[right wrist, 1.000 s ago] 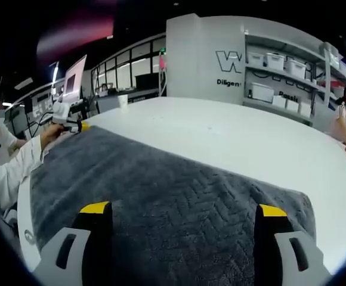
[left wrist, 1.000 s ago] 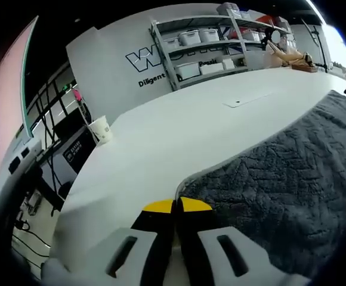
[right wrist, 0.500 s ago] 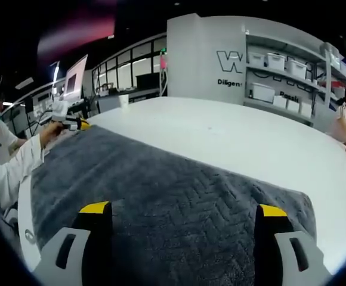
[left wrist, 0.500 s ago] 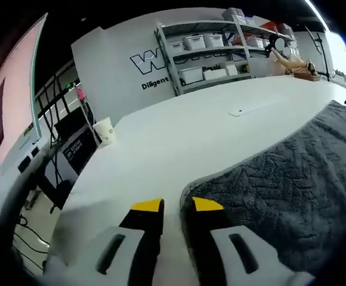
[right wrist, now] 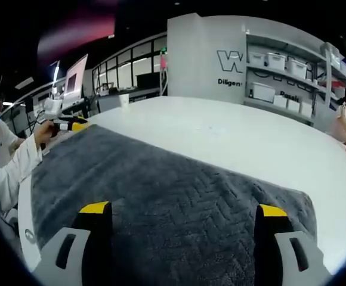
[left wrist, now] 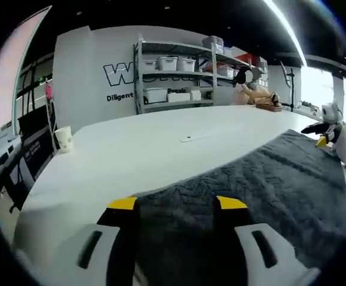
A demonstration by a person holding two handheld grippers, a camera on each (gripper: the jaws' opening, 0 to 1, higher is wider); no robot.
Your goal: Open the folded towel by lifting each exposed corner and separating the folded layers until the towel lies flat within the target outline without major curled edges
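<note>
Your left tool (left wrist: pixel 176 205) sits at the bottom centre of the left gripper view with its yellow-tipped jaws spread well apart and nothing between them; both tips lie over the near edge of the dark grey towel with a raised herringbone weave (left wrist: pixel 268 185). The towel runs from the lower centre of that frame up to the right, lying flat on the broad white counter (left wrist: pixel 143 149), with bare counter to its left and beyond it. Your right tool (left wrist: pixel 325 128) shows at the far right of the same frame, at the towel's distant end.

In the right gripper view your right tool (right wrist: pixel 179 211) stands at the bottom with its jaws fully apart, gripping nothing, the yellow tips resting over the towel (right wrist: pixel 161 190). The towel fills the lower half of this frame, reaching from the lower right up to the left; its far right corner looks rounded and lies flat on the counter (right wrist: pixel 244 137). Your left tool (right wrist: pixel 71 124) appears at mid-left, just at the towel's far corner, held by your hand (right wrist: pixel 43 134) in a white sleeve.

A white paper cup (left wrist: pixel 64 138) stands at the counter's left edge in the left gripper view. A metal shelving rack with white bins (left wrist: pixel 179 80) stands against the lettered wall in the upper centre
</note>
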